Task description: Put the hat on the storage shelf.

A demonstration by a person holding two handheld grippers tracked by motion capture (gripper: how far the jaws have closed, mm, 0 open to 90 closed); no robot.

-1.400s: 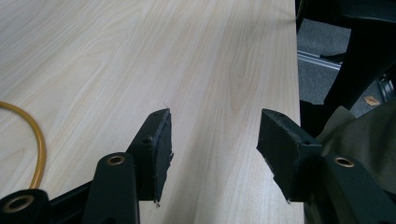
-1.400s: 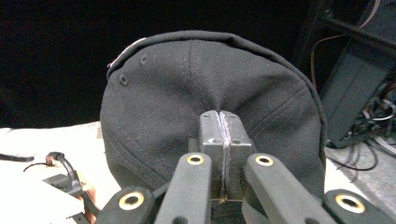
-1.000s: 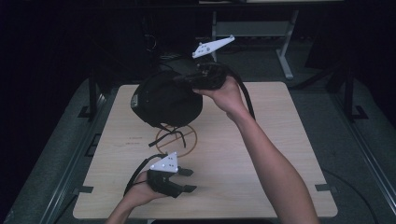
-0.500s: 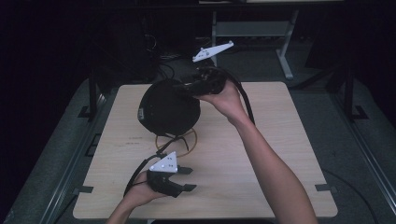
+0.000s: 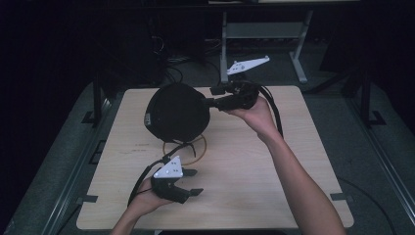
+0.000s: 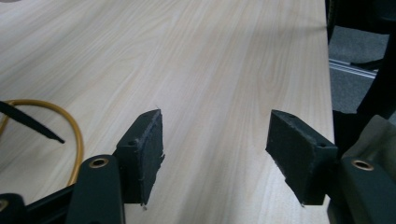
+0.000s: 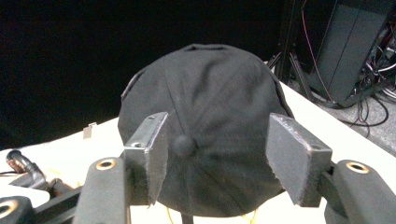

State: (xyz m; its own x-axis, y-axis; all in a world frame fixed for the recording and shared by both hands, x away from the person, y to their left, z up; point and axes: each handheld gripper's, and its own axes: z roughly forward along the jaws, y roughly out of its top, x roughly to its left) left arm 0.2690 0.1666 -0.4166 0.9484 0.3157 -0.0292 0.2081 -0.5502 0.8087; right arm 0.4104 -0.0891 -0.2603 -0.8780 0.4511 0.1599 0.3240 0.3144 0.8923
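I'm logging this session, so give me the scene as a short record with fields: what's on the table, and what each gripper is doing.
surface: light wooden table
main object: black cap, crown with top button facing the right gripper
under cap: yellow ring, partly hidden
right gripper: jaws open, pointed at the cap, not closed on it
left gripper: low over the near table, jaws open, holding nothing
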